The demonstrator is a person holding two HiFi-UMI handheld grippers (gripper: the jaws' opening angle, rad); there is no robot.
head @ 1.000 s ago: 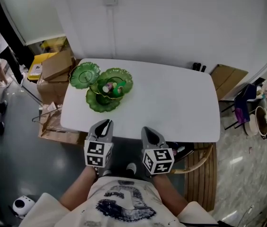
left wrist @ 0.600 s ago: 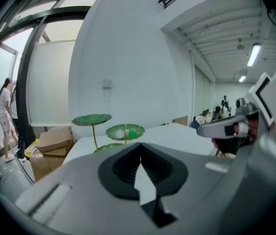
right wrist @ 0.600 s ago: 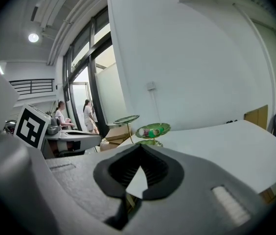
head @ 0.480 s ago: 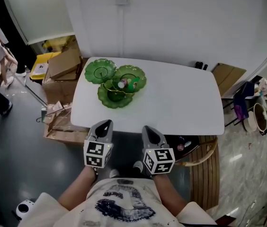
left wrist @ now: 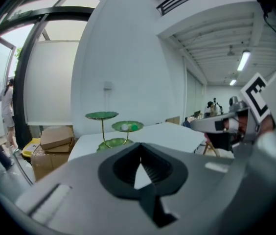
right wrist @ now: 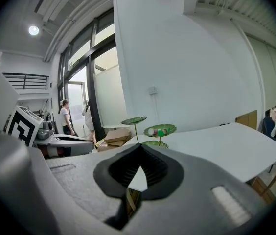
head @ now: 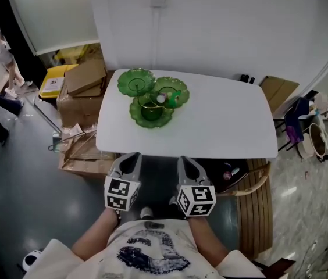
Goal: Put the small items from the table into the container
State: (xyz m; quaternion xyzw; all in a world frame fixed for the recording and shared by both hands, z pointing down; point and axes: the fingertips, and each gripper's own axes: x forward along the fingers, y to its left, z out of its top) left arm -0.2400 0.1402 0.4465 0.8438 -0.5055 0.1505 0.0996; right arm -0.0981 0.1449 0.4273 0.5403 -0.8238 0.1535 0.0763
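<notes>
Desk [head: 228,127] and green leaf stand [head: 181,89] have slid to the right in our head view over the last second and look a little smaller. The stand now sits nearer the middle of the picture than it did. Our two grippers are where they were, low in front of our chest at the near edge of the desk.

We hold the left gripper [head: 131,155] with its jaws fully together and nothing between them. Its own view shows only the bare desk top through the gap in the pads. The right gripper [head: 186,158] is the same, closed tight and empty, and it lies side by side with the left one, both aimed across the desk at the stand.

The stand is on the far left part of the desk and has three leaf-shaped dishes on thin gold stems. The small items [head: 161,99], one pale and one green, lie together in the right-hand dish. We can make out no other loose piece anywhere on the white top. Cardboard boxes [head: 85,77] are stacked on the floor beside the desk's left end.

We judge that the placing is done and that we are between steps or finishing. With both grippers well apart from the stand, any further pick would call for us to come close to the desk again and open a gripper. If a piece lies out of our sight, we would need to find it first.
</notes>
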